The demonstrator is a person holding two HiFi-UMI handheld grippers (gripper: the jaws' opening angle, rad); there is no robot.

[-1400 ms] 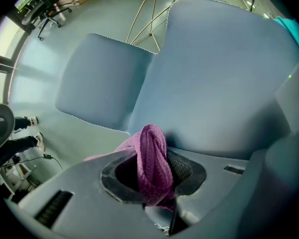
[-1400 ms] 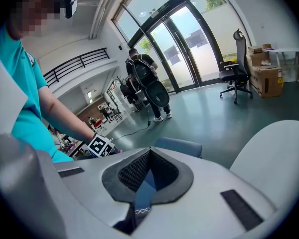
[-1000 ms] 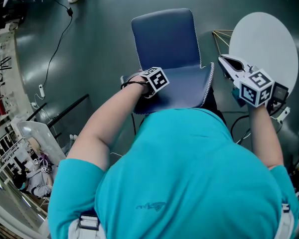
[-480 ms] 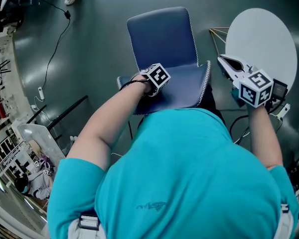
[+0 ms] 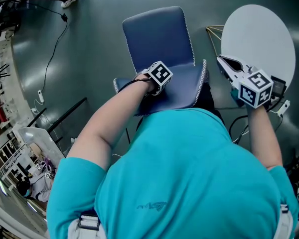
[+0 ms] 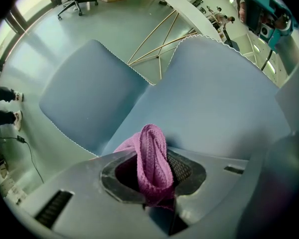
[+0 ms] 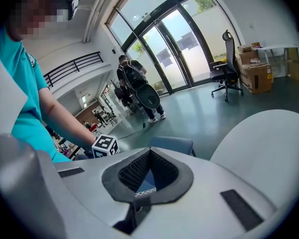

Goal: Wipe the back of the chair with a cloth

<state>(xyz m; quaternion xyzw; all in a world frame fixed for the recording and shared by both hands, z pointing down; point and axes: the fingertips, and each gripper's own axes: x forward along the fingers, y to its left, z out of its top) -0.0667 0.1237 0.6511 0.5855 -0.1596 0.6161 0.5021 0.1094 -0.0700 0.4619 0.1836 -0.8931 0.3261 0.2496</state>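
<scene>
At 12 o'clock my left tool [image 6: 154,185] is clenched on the pink cloth [image 6: 152,156], held to the chair back [image 6: 224,103] for wiping, while my right tool [image 7: 139,195] sits closed and empty at 2 o'clock, out of the way.

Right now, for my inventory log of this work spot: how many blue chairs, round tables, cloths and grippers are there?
Blue chair: 1
Round table: 1
Cloth: 1
Grippers: 2, left gripper and right gripper
Total: 5
</scene>
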